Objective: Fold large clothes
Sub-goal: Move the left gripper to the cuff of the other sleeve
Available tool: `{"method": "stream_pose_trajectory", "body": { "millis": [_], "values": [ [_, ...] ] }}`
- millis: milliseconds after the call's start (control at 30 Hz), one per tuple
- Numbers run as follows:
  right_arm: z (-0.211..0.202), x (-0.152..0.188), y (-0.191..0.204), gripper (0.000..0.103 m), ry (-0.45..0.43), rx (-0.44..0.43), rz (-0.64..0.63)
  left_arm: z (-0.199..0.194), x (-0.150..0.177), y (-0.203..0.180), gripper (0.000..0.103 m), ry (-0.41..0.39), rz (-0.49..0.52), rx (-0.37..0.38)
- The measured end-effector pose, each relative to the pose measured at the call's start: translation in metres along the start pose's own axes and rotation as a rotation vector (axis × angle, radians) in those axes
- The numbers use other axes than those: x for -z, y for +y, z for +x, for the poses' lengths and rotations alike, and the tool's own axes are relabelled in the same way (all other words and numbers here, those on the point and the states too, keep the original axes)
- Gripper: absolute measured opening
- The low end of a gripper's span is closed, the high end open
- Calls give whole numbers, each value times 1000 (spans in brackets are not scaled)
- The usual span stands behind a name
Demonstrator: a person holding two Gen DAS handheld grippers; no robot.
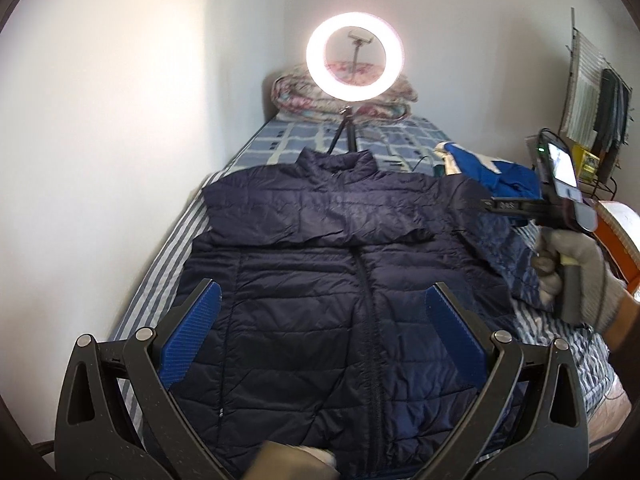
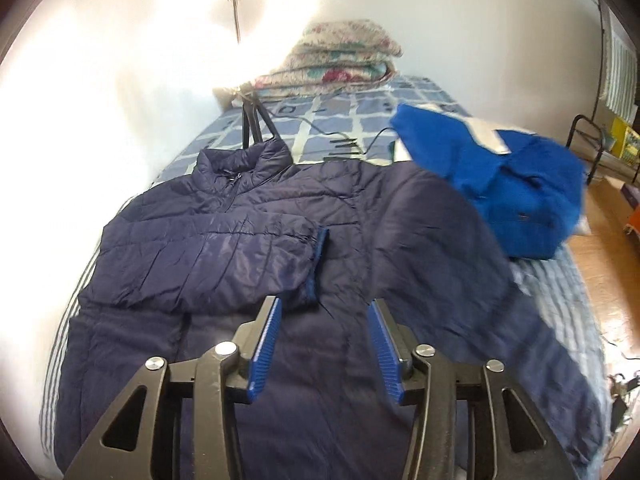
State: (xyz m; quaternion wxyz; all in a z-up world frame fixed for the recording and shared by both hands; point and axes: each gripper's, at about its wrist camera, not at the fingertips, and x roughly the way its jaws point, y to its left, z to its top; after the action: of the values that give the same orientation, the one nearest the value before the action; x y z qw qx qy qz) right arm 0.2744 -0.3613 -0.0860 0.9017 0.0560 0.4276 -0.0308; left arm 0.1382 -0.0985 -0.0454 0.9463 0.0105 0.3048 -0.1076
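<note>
Both the left gripper [image 1: 320, 332] and right gripper [image 2: 324, 344] are hovering open-jawed over the navy puffer jacket [image 1: 340, 280]; it is looking light, soft and slippery, likely best pinched at its unfolded sleeve's cuff.

A narrow bed [image 1: 404, 136] with a blue checked sheet stands against white walls [image 1: 120, 100], a folded floral quilt [image 1: 296, 94] at its far end behind a glowing ring light [image 1: 316, 36] on a tripod, with wooden floor [image 2: 608, 264] alongside.
</note>
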Motion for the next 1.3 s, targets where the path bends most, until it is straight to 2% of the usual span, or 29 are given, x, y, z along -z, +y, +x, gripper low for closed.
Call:
{"method": "stream_pose_trajectory", "body": {
  "millis": [67, 233, 300, 500, 667, 900, 1000, 1200, 1300],
  "values": [
    [-27, 14, -8, 52, -4, -2, 4, -1, -1, -9, 103, -9, 19, 20],
    [-79, 47, -26, 66, -8, 16, 21, -4, 0, -38, 103, -20, 69, 88],
    [-98, 63, -34, 76, -12, 38, 21, -2, 2, -51, 103, -23, 97, 101],
    [-149, 106, -62, 76, 0, 70, 67, 8, 5, -87, 103, 19, 128, 191],
    [-184, 138, -83, 78, -4, 144, 84, 18, 8, -121, 103, 41, 167, 255],
    [-218, 186, -114, 83, 29, 182, 185, 34, 19, -185, 103, 80, 260, 376],
    [-230, 206, -125, 84, 23, 233, 223, 38, 25, -216, 103, 96, 296, 456],
    [-247, 237, -140, 84, 18, 289, 276, 53, 35, -285, 103, 150, 395, 565],
    [-252, 244, -143, 84, 10, 327, 282, 66, 40, -326, 92, 216, 433, 649]
  ]
}}
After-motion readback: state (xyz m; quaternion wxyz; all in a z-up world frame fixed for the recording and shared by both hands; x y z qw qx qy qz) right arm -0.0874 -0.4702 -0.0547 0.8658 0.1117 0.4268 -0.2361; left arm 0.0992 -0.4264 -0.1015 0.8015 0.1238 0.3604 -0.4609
